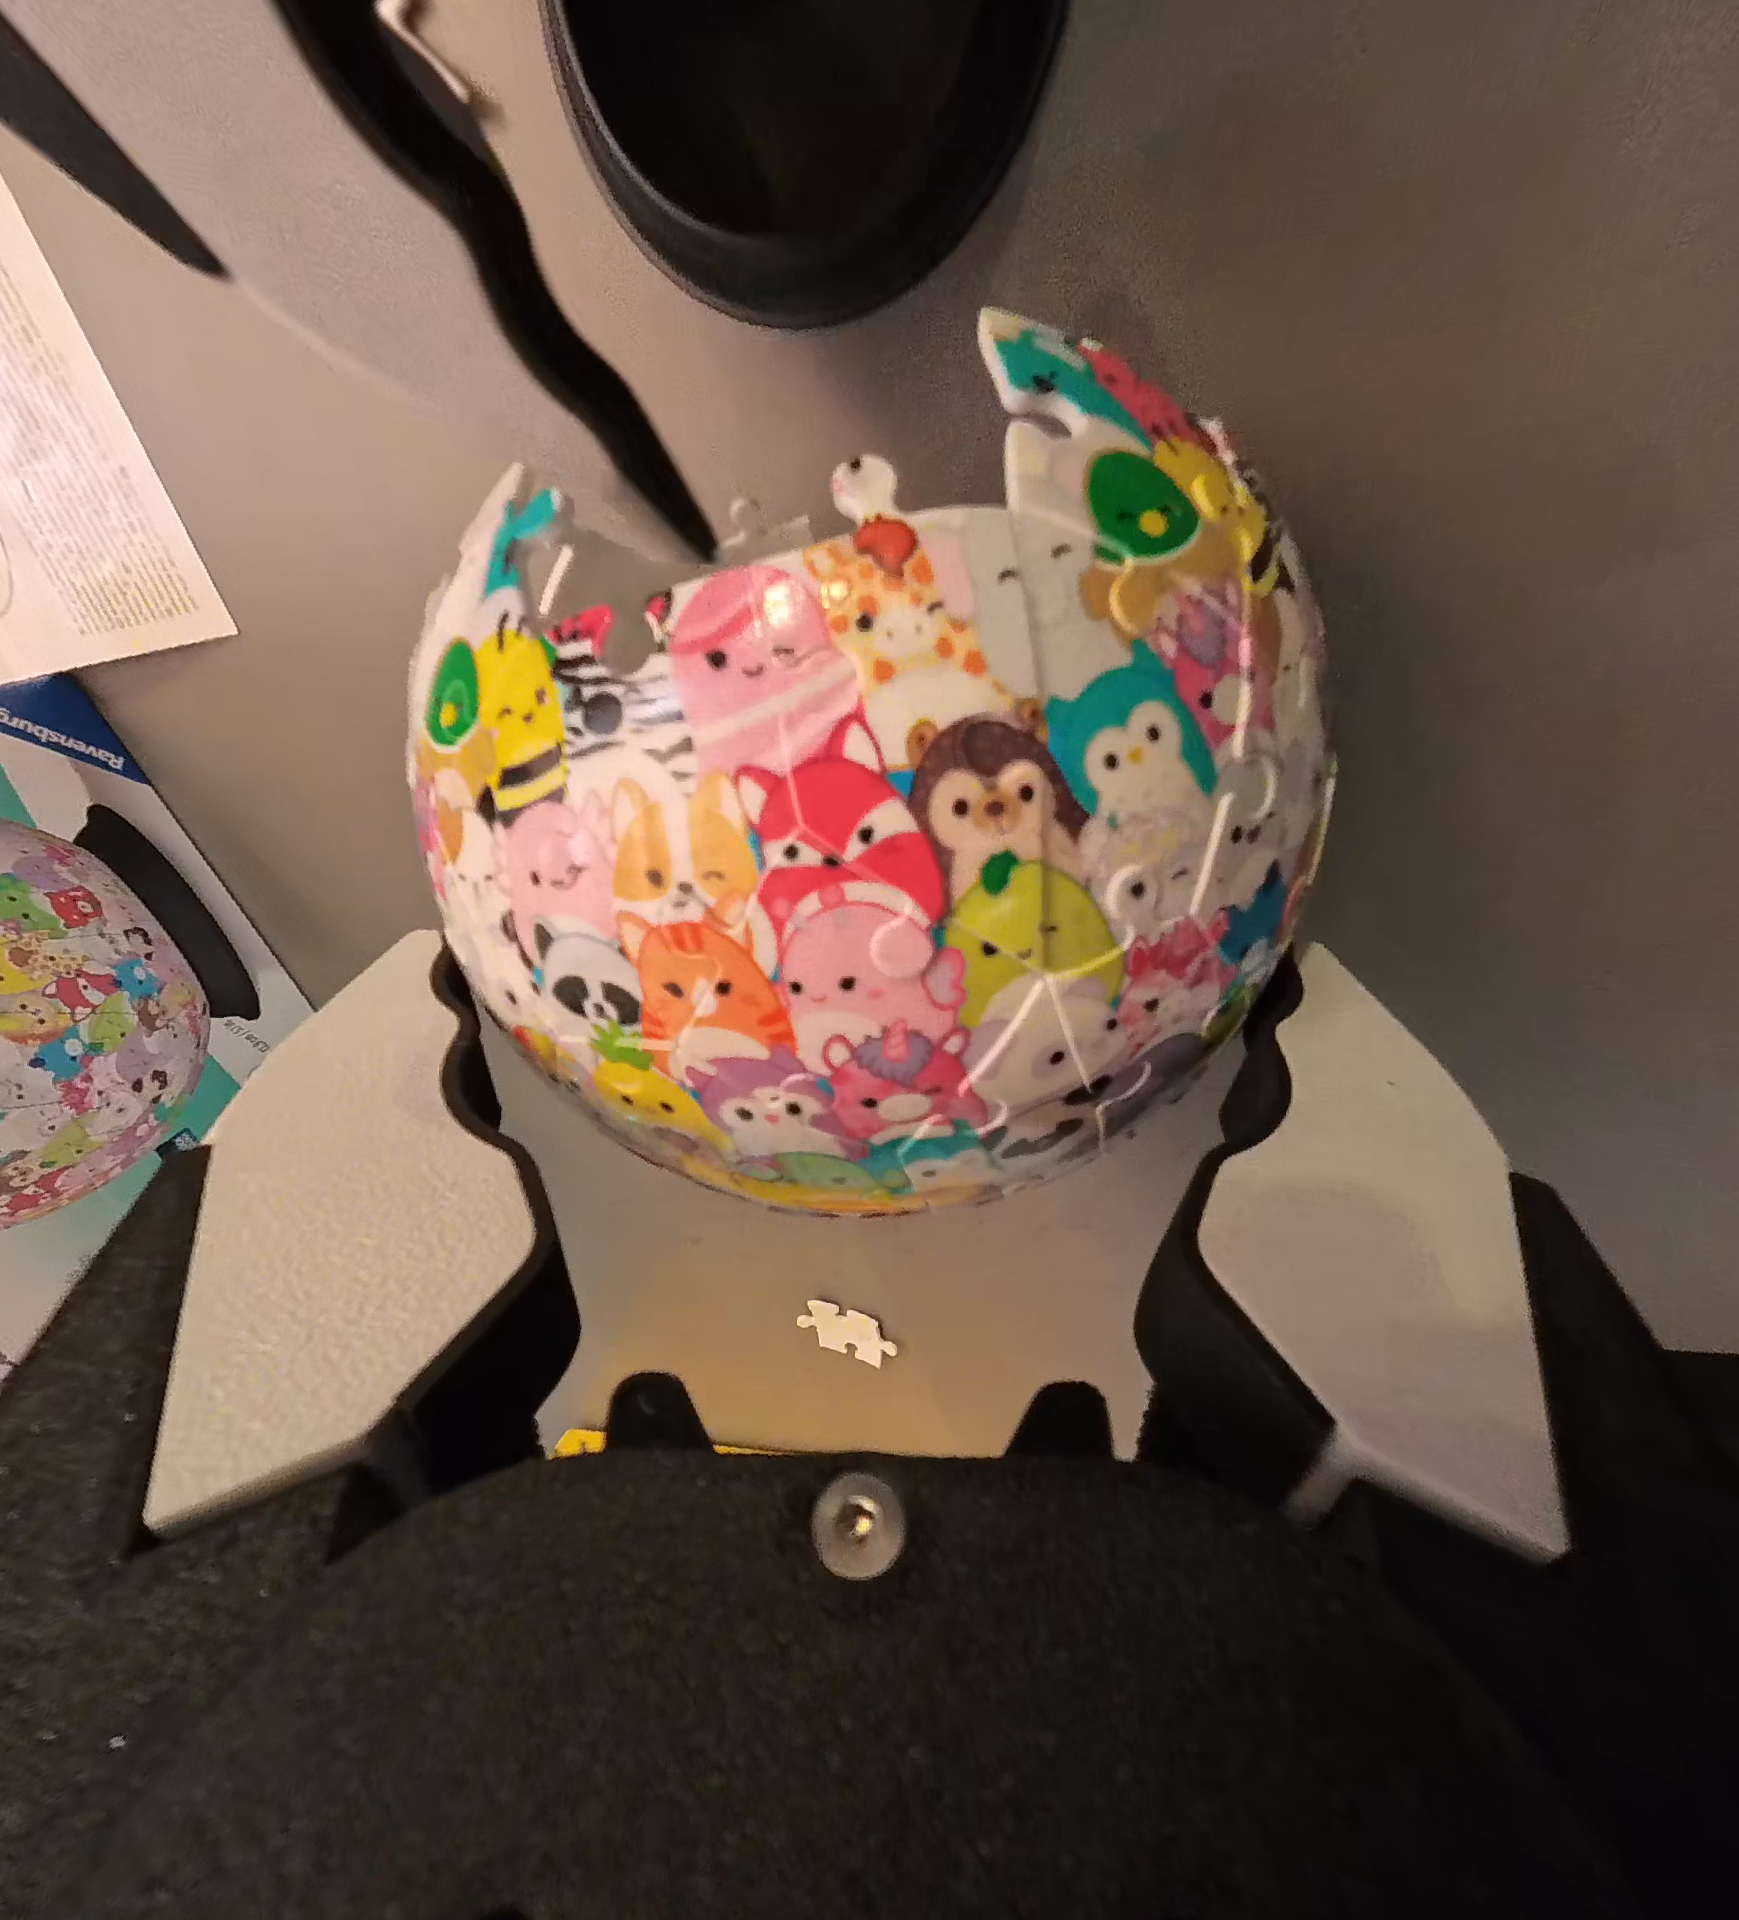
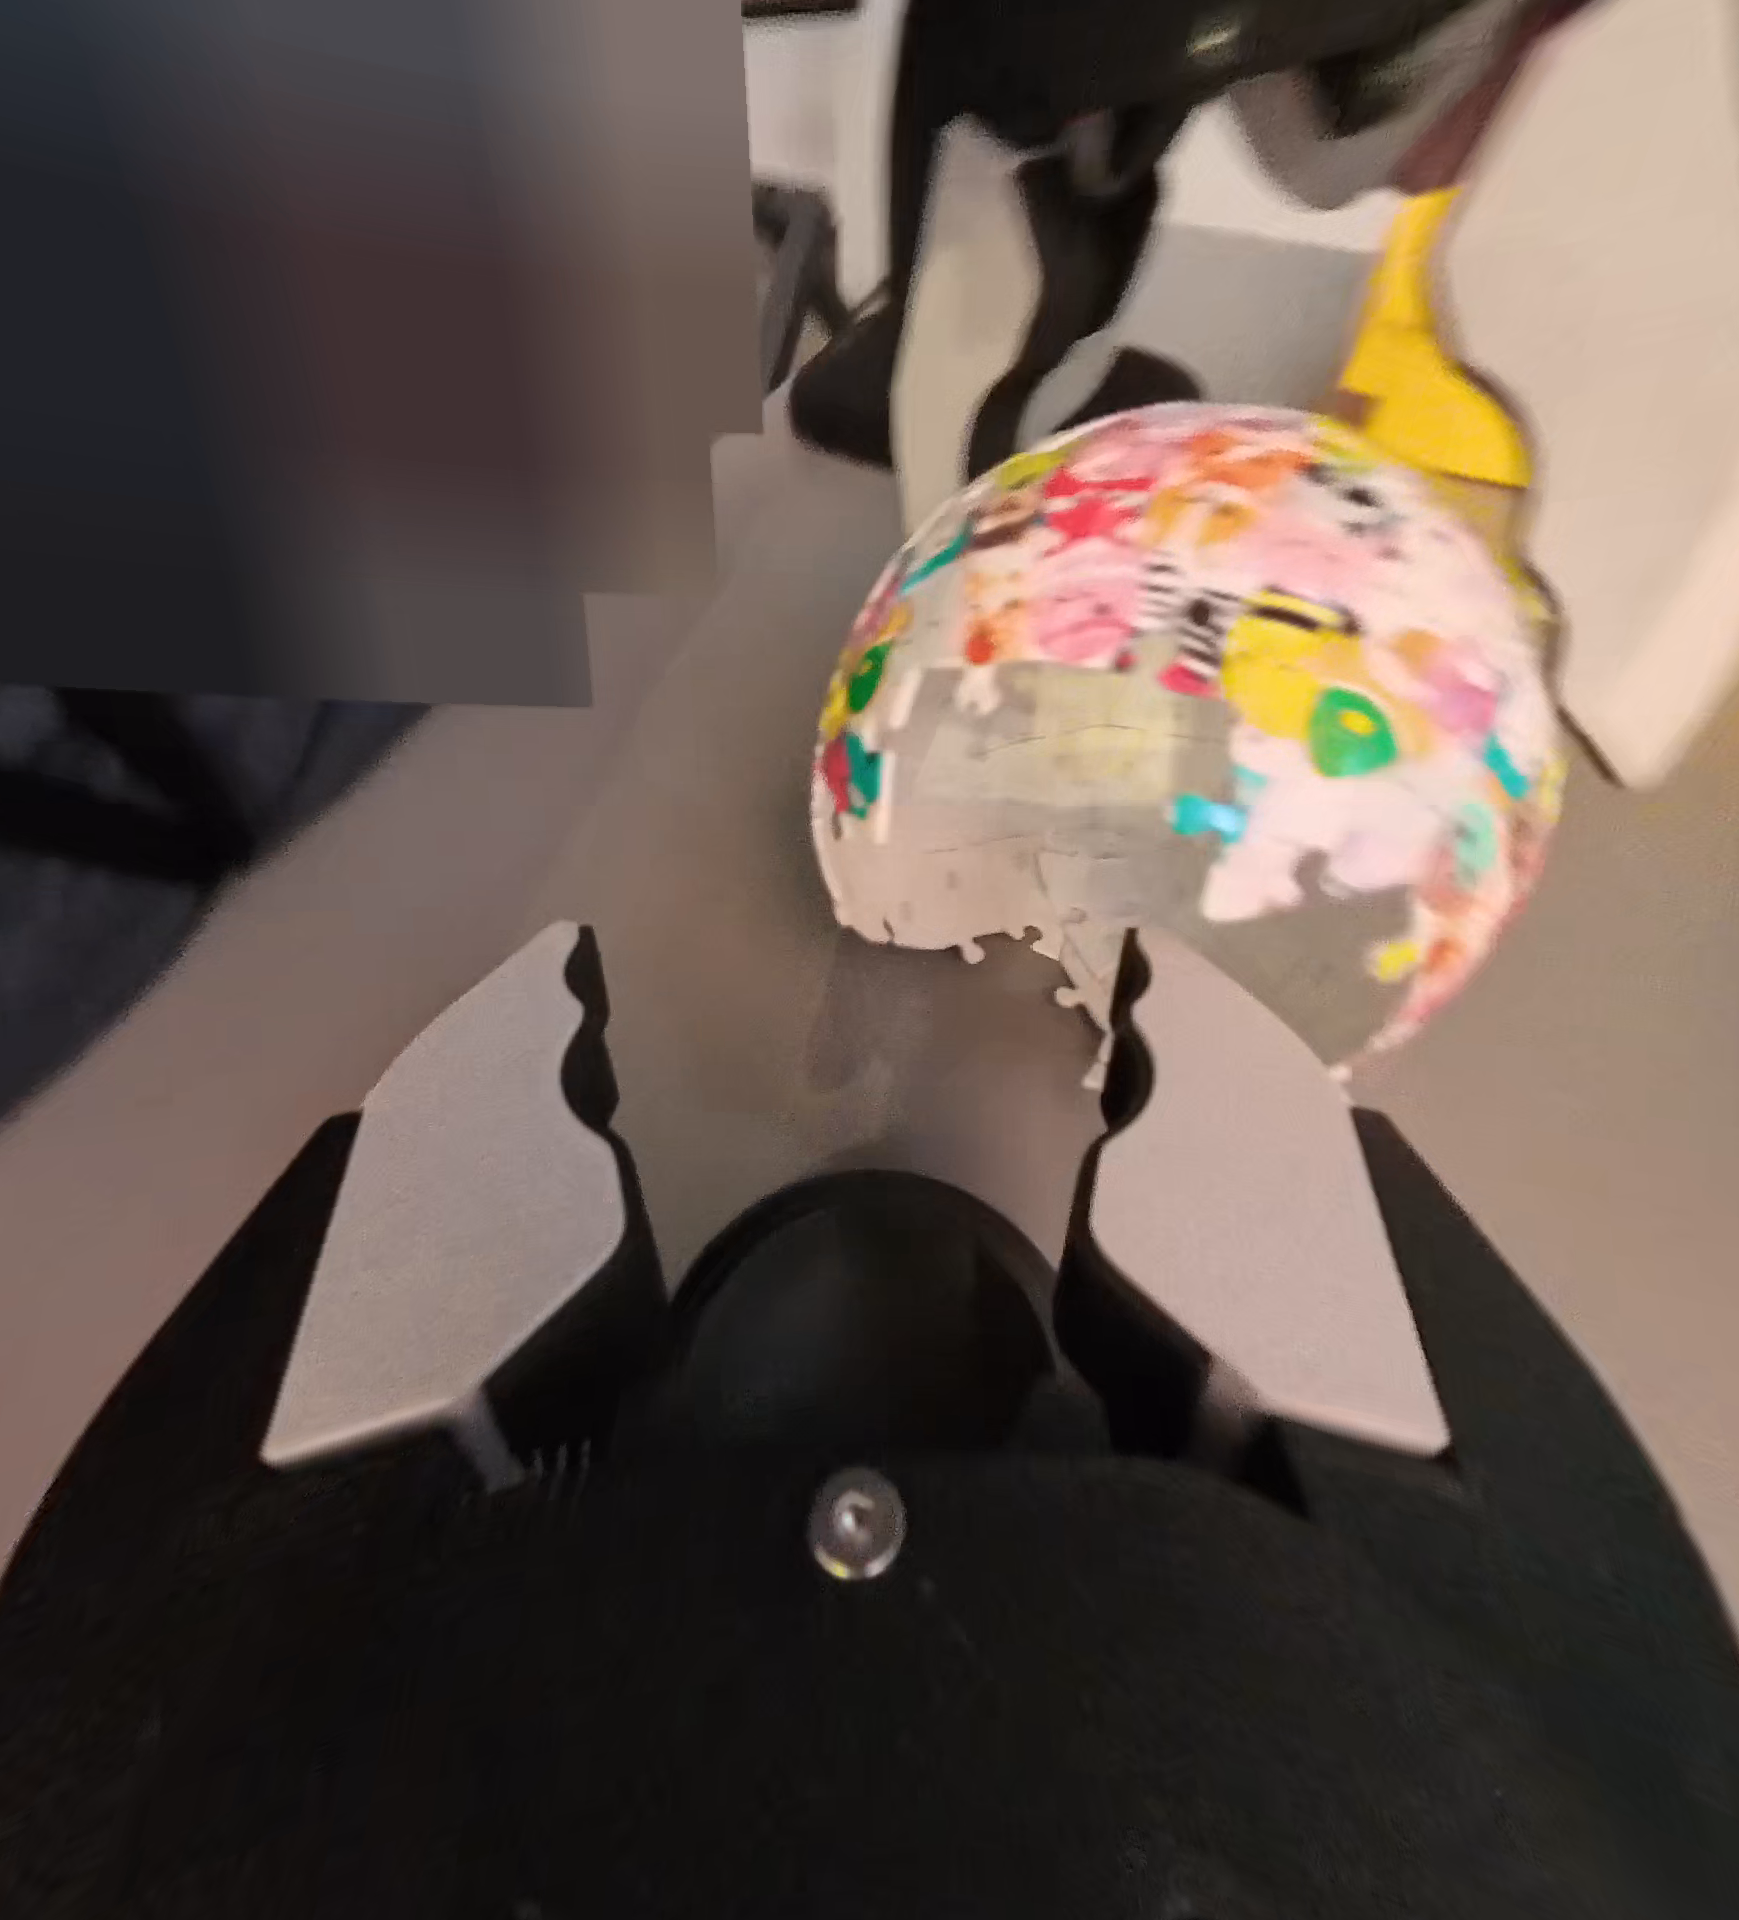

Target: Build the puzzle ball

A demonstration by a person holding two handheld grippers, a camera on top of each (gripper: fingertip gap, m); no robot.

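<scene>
Left wrist view: left gripper (image 1: 870,1023) spread wide, gripping the puzzle ball (image 1: 870,831) on both flanks, pads touching the ball at about 9 and 3 o'clock of its lower half. Ball unfinished, open at 12 o'clock, with a jagged rim and one tall strip of pieces rising at 1 o'clock. Printed all over with coloured cartoon animals (a fox, a panda, an owl among them). Below the ball, at 6 o'clock between the fingers, one loose puzzle piece (image 1: 847,1333) lying white side up on the grey table (image 1: 1571,623). At 9 o'clock, the puzzle box (image 1: 65,997) with a picture of the finished ball; above it, at 10 o'clock, a printed instruction sheet (image 1: 34,447). At 12 o'clock, a black round object (image 1: 803,156), cut by the frame edge.

Right wrist view (rather blurred): right gripper (image 2: 860,997) open, with nothing between the fingers. Puzzle ball (image 2: 1197,717) at 1 o'clock, its open side turned toward the camera, grey-white inner face visible. Right fingertip (image 2: 1135,987) at the ragged lower rim; touching or only in front, cannot tell. Left gripper (image 2: 1623,520) behind the ball at 2 o'clock, white with yellow, holding it.
</scene>
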